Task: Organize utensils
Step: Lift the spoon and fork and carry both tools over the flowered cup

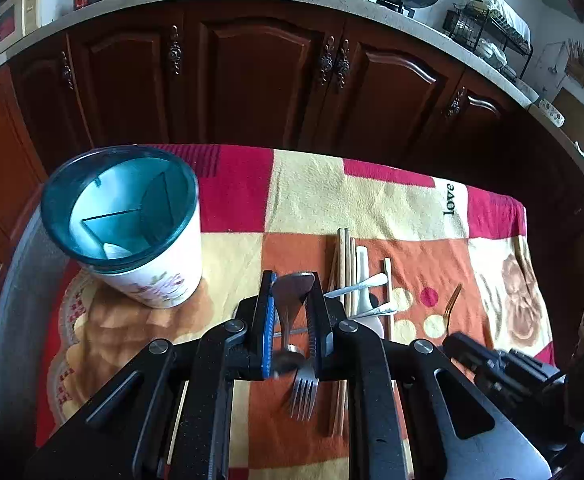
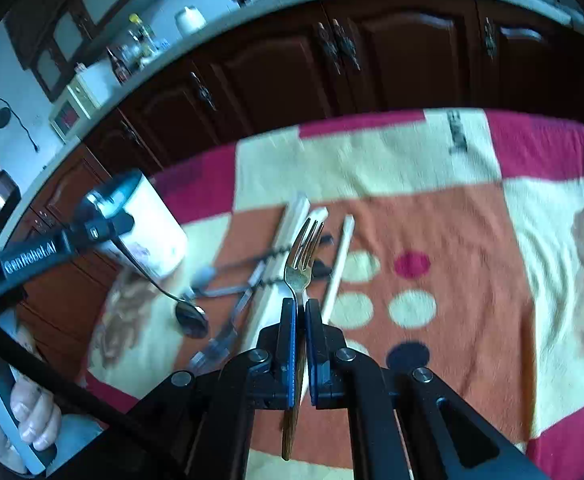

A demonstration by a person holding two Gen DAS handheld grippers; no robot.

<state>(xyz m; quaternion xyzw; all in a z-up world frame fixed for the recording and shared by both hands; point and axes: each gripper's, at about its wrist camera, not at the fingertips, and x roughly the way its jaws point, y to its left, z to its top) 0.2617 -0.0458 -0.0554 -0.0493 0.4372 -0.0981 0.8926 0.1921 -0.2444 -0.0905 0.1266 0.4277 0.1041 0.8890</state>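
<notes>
While L jaws clamp spoon handle, R jaws pinch fork, tines fwd.

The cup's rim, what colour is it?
Teal, seen best in the left wrist view.

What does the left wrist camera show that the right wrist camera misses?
Only the left wrist view looks down into the utensil holder, showing its dividers. Only the right wrist view shows a hand on a handle. Both show the patchwork cloth, the chopsticks, the spoon in the left gripper and the fork in the right gripper.
</notes>
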